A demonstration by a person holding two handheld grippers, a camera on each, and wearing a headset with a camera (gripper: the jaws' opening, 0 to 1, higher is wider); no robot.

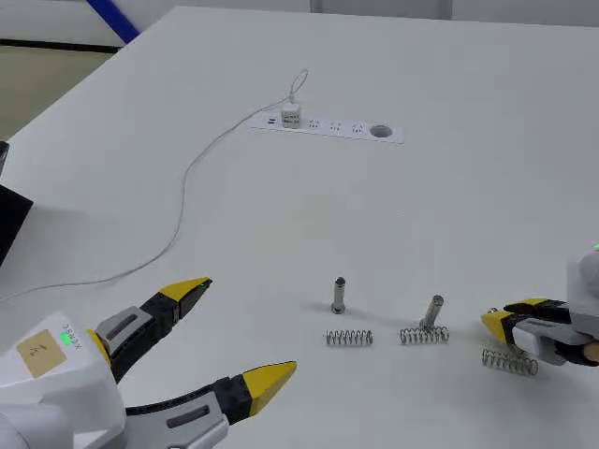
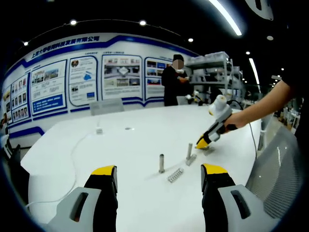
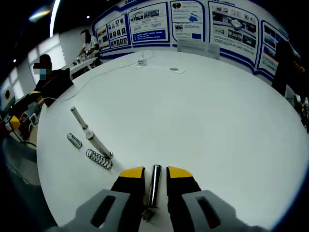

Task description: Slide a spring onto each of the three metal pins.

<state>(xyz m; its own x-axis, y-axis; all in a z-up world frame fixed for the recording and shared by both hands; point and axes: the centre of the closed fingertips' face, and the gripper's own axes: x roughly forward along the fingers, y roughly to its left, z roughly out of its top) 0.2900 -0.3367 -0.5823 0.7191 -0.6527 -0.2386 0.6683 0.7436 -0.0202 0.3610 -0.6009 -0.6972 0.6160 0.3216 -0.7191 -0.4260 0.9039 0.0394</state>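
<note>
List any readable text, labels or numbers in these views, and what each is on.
Nothing can be read with confidence.
On the body of the left tongs, a tan sticker: handwritten marks, too small to read.
On the power strip: printed markings, too small.
On the blue wall banner: a row of characters, blurred.
On the wall posters: headings and body text, blurred.
</note>
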